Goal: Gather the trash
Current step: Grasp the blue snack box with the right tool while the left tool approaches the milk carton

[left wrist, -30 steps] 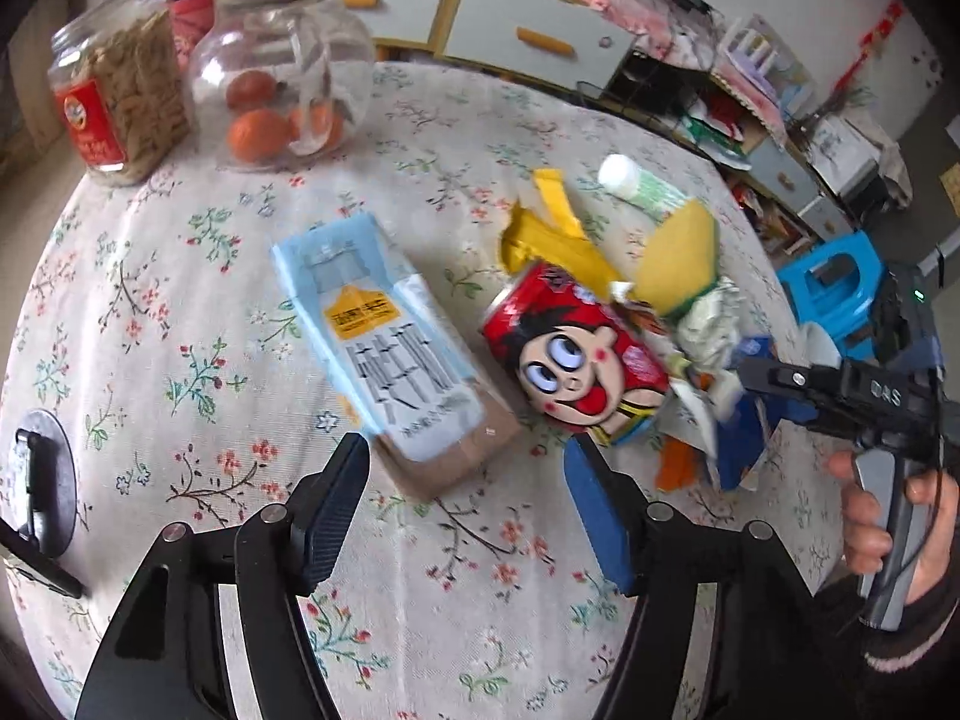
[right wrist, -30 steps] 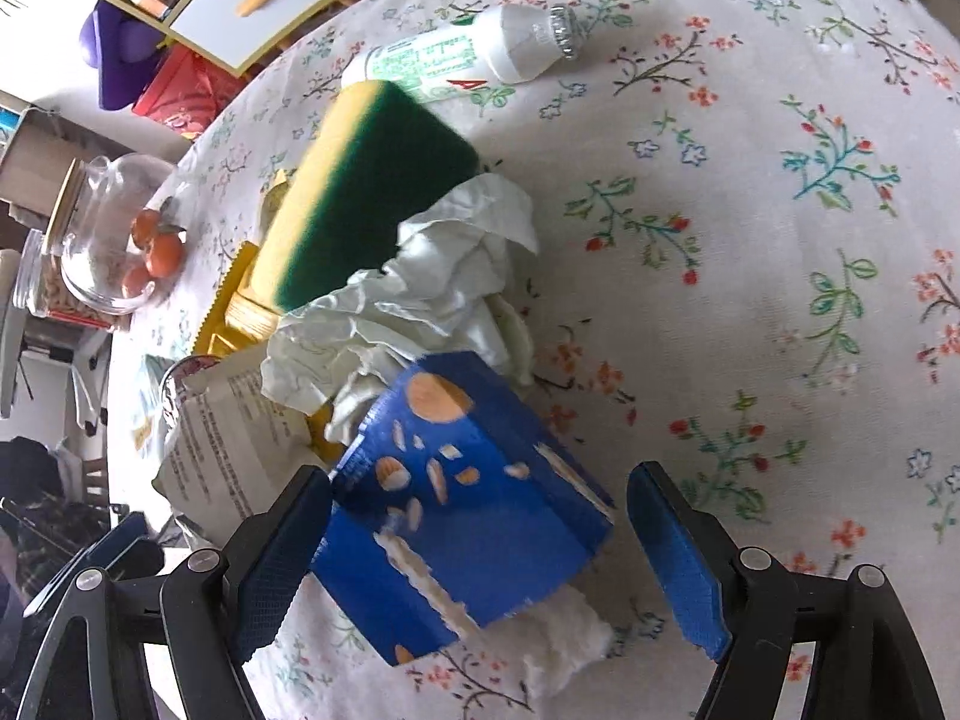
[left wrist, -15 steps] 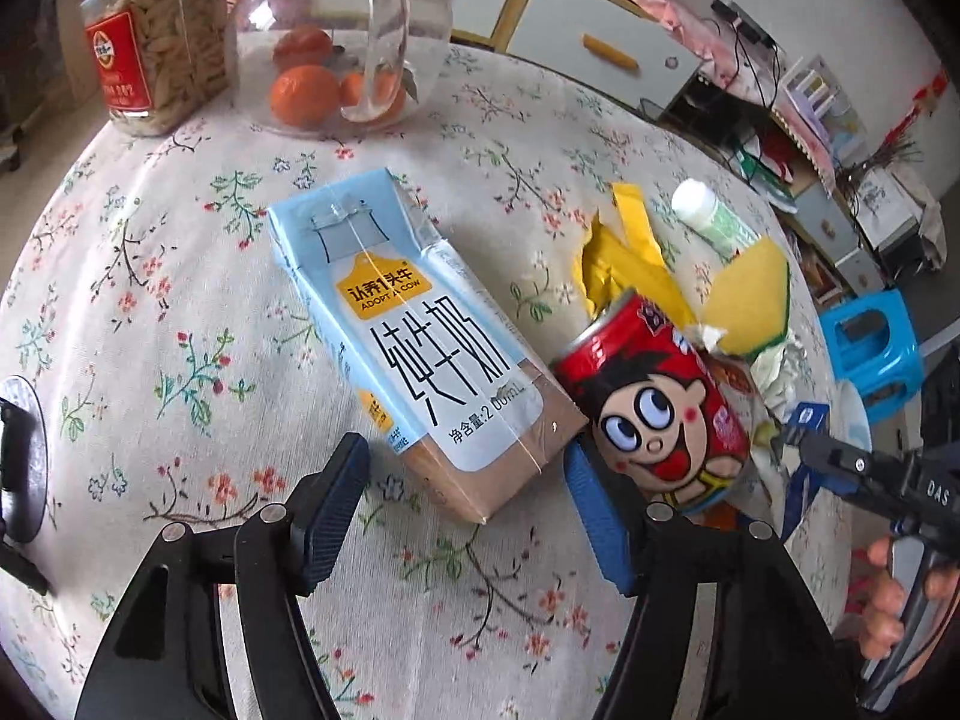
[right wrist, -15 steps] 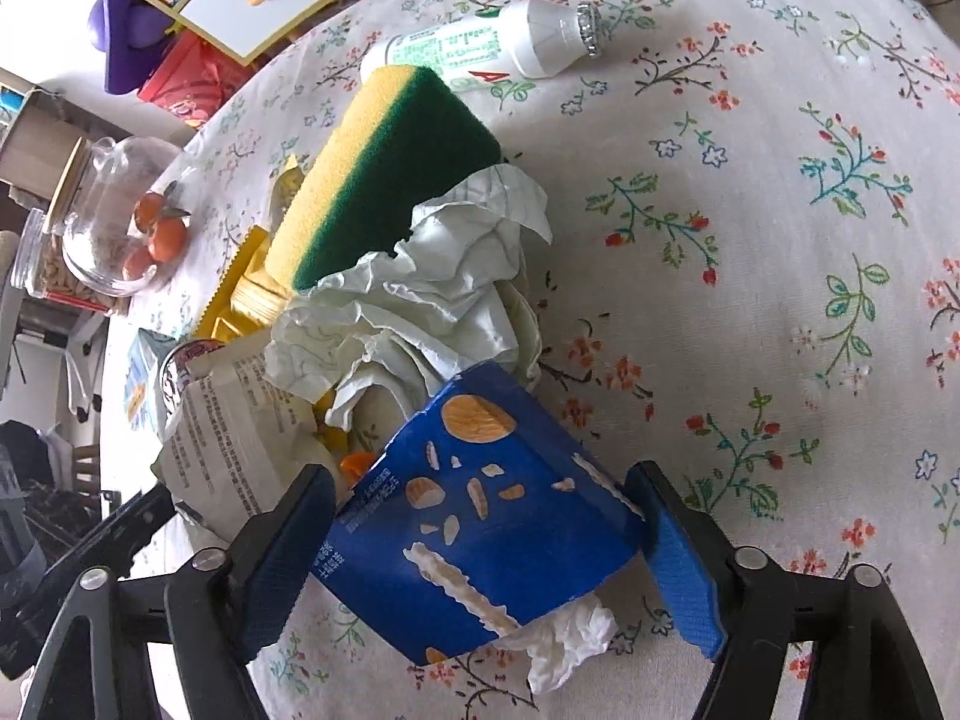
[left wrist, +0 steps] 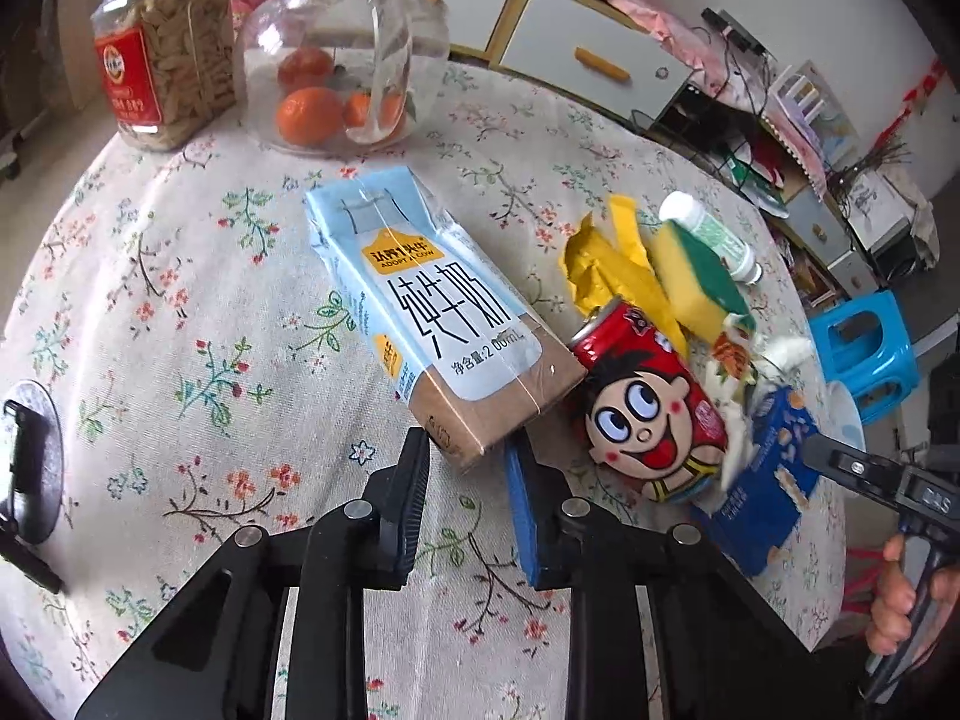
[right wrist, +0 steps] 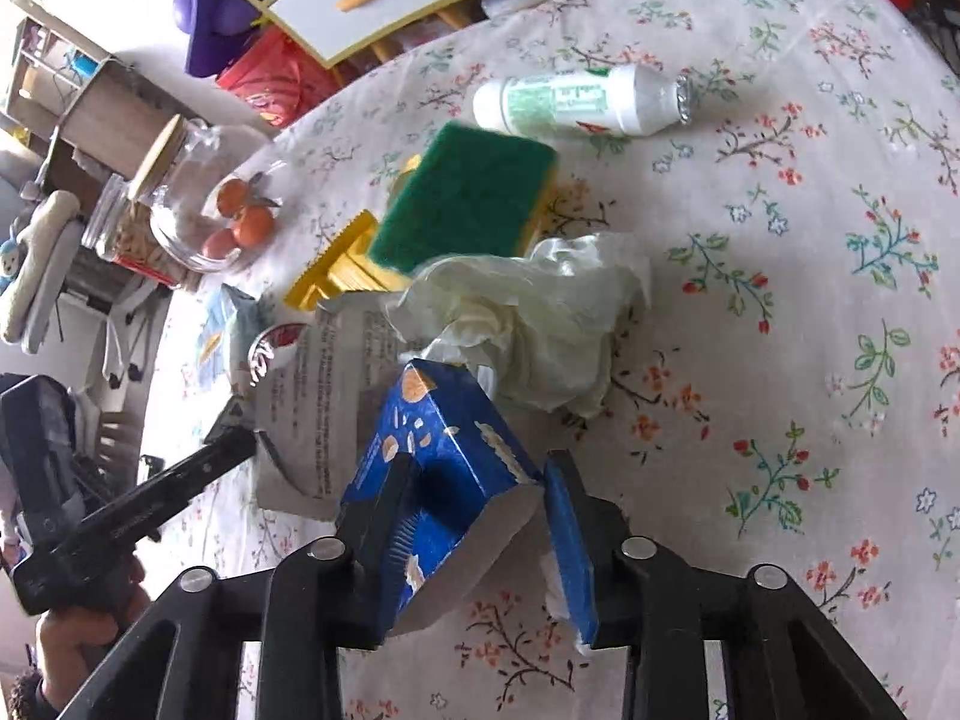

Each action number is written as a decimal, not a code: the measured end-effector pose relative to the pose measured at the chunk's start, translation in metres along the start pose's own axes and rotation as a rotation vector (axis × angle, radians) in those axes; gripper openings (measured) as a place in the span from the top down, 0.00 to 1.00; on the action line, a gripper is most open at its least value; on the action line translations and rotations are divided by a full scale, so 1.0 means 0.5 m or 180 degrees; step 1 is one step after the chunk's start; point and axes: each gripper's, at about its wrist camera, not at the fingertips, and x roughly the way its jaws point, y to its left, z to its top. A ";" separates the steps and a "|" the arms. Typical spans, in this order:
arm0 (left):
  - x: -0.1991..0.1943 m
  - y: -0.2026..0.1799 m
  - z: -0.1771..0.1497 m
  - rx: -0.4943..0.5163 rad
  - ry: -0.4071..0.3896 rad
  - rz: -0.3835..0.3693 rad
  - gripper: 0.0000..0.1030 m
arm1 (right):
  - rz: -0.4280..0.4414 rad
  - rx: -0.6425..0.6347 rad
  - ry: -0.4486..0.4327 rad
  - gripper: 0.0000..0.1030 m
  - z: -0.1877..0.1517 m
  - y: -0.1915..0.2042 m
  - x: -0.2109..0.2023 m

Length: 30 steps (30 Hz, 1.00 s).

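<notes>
A light blue milk carton (left wrist: 432, 312) lies on the floral tablecloth (left wrist: 180, 360). My left gripper (left wrist: 468, 450) is shut on the carton's brown near end. A red cartoon can (left wrist: 654, 408) lies just to its right. My right gripper (right wrist: 474, 492) is shut on a blue snack box (right wrist: 438, 450), which also shows in the left wrist view (left wrist: 762, 480). Behind the box lie crumpled white paper (right wrist: 540, 312), a printed leaflet (right wrist: 318, 396), a green-and-yellow sponge (right wrist: 468, 198), a yellow wrapper (left wrist: 606, 264) and a white bottle (right wrist: 576, 102).
A glass jar with oranges (left wrist: 342, 54) and a jar of seeds (left wrist: 162, 54) stand at the table's far edge. A blue stool (left wrist: 864, 348) and cabinets (left wrist: 576, 54) stand beyond the table. A black object (left wrist: 27, 468) sits at the left edge.
My left gripper moved forward and closed on the milk carton's end. My right gripper closed on the blue snack box. The sponge tipped over, green side up.
</notes>
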 end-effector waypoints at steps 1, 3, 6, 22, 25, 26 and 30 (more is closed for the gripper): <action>-0.006 -0.002 -0.002 0.0016 -0.0014 -0.0007 0.76 | -0.0008 0.0016 0.0018 0.58 0.002 0.001 0.008; -0.018 -0.004 -0.005 0.0056 -0.0041 -0.0015 0.86 | -0.0009 0.0054 0.0060 0.57 0.004 -0.002 0.024; -0.031 -0.004 -0.009 0.0082 -0.0061 -0.0019 1.00 | 0.0082 0.0104 0.0141 0.59 0.003 -0.003 0.039; -0.066 0.029 0.032 -0.0500 -0.0162 0.0035 0.22 | 0.0163 0.0098 -0.0212 0.75 0.011 -0.005 -0.053; -0.035 0.009 0.064 -0.0570 -0.0172 0.0107 0.22 | 0.0143 0.0119 -0.0350 0.75 0.019 -0.020 -0.086; -0.025 0.004 0.070 -0.0591 -0.0176 0.0145 0.22 | 0.0118 0.0136 -0.0407 0.75 0.021 -0.028 -0.098; 0.031 -0.013 0.090 -0.0658 -0.0127 0.0355 0.22 | 0.0054 0.0242 -0.0523 0.75 0.025 -0.064 -0.132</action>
